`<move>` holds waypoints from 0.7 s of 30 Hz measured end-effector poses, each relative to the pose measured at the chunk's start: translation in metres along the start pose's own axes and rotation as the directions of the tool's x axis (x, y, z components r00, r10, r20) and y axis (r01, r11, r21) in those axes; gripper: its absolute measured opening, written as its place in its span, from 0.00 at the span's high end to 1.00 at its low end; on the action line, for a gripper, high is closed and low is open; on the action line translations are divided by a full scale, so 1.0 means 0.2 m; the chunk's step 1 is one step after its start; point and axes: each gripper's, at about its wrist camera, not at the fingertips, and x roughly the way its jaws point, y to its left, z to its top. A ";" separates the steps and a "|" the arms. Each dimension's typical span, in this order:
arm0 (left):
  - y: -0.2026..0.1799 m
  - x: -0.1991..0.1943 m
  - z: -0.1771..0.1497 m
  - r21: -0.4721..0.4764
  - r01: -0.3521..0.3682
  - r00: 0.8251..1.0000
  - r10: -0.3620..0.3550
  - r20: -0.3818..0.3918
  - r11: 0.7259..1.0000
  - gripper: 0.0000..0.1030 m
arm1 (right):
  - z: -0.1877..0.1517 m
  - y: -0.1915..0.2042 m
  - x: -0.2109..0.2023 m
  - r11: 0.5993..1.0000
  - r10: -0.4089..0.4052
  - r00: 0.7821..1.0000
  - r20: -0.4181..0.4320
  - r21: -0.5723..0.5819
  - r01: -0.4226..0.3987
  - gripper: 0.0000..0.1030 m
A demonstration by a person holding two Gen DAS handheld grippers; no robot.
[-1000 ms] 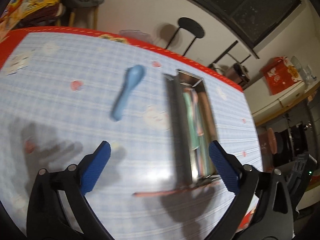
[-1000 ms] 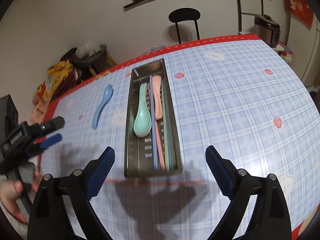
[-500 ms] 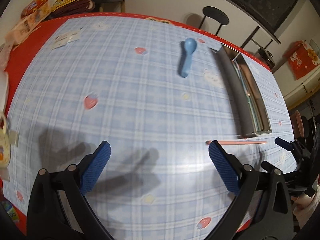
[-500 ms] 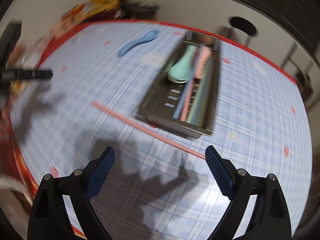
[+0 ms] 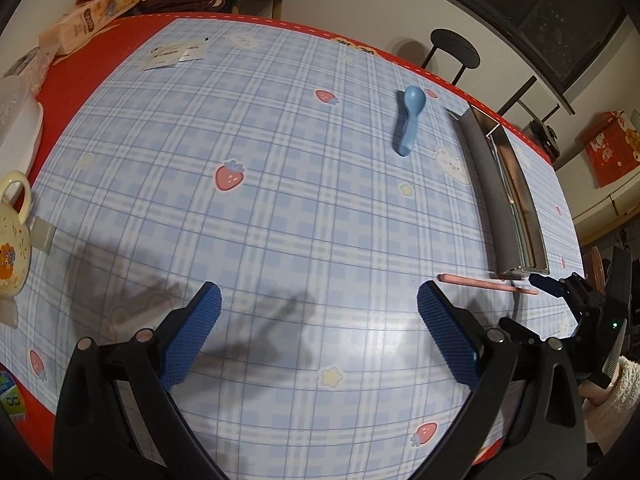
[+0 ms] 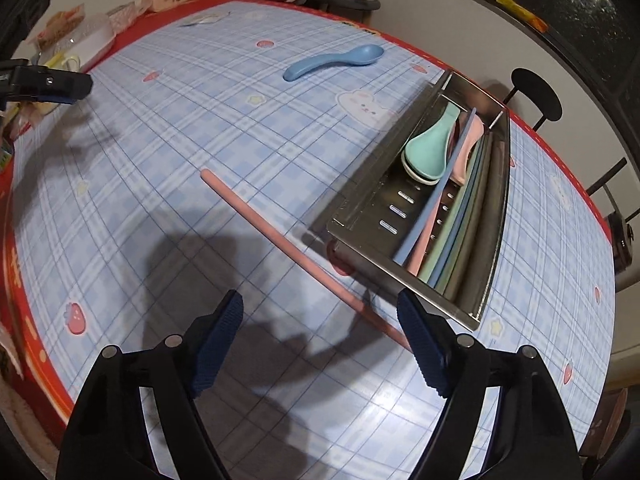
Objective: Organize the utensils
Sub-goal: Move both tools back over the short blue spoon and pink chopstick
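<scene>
Both pads of the right gripper (image 6: 320, 338) stand apart with nothing clamped, jaws just narrowing over the thin end of the pink chopstick (image 6: 280, 236), which lies on the tablecloth (image 6: 180, 152) against the steel utensil tray (image 6: 496, 216). Inside the tray sit a mint spoon (image 6: 428, 152) and several sticks; the chopstick and blue spoon (image 6: 332, 62) remain outside. Tilted steeply down, the left gripper (image 5: 318, 330) hangs spread and empty over bare cloth.

left gripper (image 5: 318, 322): bottom of frame, jaws wide apart, nothing between | right gripper (image 6: 320, 338): bottom centre, angled down, jaws just been closing, nothing gripped | sleeve (image 5: 618, 392): lower right
</scene>
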 end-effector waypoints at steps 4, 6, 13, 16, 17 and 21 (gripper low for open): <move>0.01 0.00 0.01 -0.003 -0.003 1.000 0.003 -0.003 1.000 0.06 | 0.01 -0.06 0.05 0.996 0.039 0.999 -0.029 0.083 -0.036 0.25; 0.01 0.01 0.02 -0.002 -0.001 1.000 0.001 -0.004 1.000 0.06 | 0.00 -0.07 0.07 0.993 0.055 0.997 -0.046 0.109 -0.050 0.25; -0.02 0.03 0.04 0.010 0.012 1.000 -0.012 -0.012 1.000 0.06 | 0.01 -0.13 0.08 0.975 0.138 0.987 -0.080 0.183 -0.122 0.31; -0.04 0.05 0.05 0.012 0.023 1.000 -0.023 -0.018 1.000 0.06 | 0.02 -0.11 0.06 0.962 0.202 0.973 -0.109 0.208 -0.176 0.39; -0.05 0.05 0.05 0.014 0.026 0.999 -0.025 -0.020 1.000 0.06 | 0.03 -0.10 0.06 0.956 0.229 0.966 -0.120 0.214 -0.200 0.45; -0.06 0.07 0.06 0.021 0.029 0.999 -0.028 -0.024 0.999 0.06 | 0.05 -0.03 0.06 0.954 0.263 0.953 -0.150 0.187 -0.234 0.56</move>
